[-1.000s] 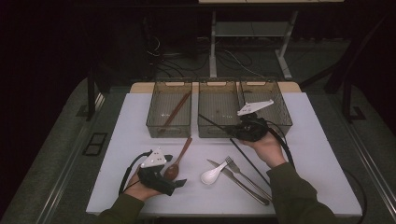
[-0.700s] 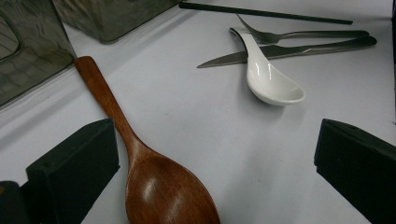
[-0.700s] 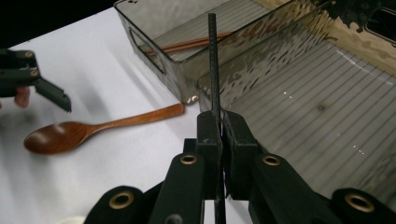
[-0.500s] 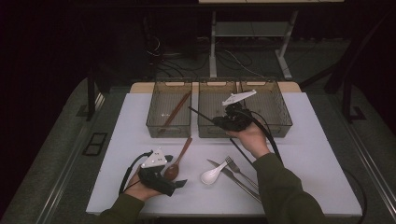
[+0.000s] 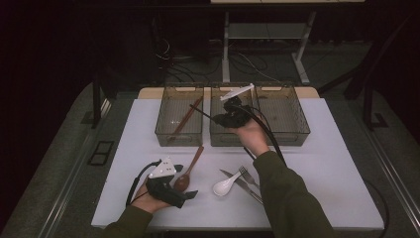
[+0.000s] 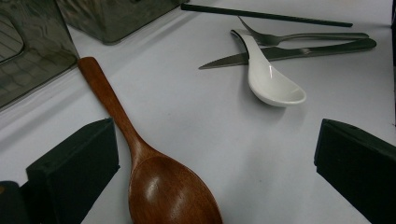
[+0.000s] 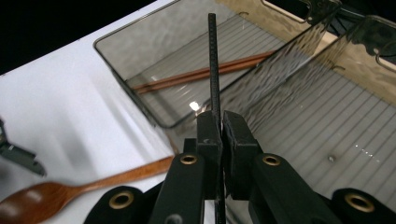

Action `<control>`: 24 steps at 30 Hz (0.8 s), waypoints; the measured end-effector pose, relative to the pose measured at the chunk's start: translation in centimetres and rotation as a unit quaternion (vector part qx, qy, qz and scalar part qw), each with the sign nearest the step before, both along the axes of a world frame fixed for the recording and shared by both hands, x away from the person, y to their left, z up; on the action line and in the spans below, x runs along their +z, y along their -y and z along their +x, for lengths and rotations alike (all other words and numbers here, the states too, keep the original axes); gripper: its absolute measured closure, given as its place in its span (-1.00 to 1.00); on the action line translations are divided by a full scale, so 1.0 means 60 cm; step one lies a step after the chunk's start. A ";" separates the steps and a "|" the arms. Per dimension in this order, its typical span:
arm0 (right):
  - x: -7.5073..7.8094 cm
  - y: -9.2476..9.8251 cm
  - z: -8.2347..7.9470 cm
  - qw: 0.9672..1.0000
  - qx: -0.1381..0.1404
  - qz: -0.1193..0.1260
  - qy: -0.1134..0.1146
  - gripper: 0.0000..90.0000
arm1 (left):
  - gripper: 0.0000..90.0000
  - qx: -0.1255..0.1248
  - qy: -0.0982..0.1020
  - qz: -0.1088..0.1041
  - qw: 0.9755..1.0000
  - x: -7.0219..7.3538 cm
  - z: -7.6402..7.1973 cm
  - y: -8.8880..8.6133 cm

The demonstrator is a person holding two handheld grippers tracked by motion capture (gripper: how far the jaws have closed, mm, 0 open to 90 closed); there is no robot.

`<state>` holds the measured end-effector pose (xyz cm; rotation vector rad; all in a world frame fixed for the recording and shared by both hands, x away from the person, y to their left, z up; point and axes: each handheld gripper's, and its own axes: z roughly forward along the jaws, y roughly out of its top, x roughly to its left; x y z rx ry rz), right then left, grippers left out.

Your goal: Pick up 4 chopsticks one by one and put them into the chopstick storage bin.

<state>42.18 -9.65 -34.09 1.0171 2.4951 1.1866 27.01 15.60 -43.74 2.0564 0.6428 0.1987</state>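
Item: black chopstick [image 7: 213,60], single, thin straight rod w/ ribbed surface. Location: pinched in the right gripper [image 7: 221,128], jaws clenched on it near one end; most of its length sticks out over the left-hand bin [image 5: 179,116], tip above the brown chopsticks [image 7: 201,73] lying on that bin's floor. In the high view the right gripper [image 5: 229,115] hangs over the middle bin [image 5: 233,134]. Handling, est.: v. light, stiff, no flex visible; narrow and round, so likely to roll or pivot in flat pads. Best hold approx. mid-length for balance; the present end grip leaves a long lever, liable to swing. Not fragile. Left gripper [image 6: 215,154]: jaws spread wide, nothing clamped, resting on the white table [image 5: 322,163] astride the wooden spoon [image 6: 154,182] bowl. Also nearby: white ceramic spoon [image 6: 271,79], fork [image 6: 303,36], knife [image 6: 299,50], a second black chopstick [image 6: 266,15].
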 end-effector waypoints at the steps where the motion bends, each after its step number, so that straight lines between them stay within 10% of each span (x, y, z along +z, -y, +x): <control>1: 0.000 -0.005 0.003 1.000 -0.002 -0.001 0.002 0.91 | -1.00 -0.001 0.001 0.001 1.000 0.000 0.000 0.000; 24: -0.031 -0.140 0.080 0.999 -0.014 -0.032 -0.025 0.91 | -1.00 -0.009 0.006 0.003 1.000 0.003 -0.001 0.000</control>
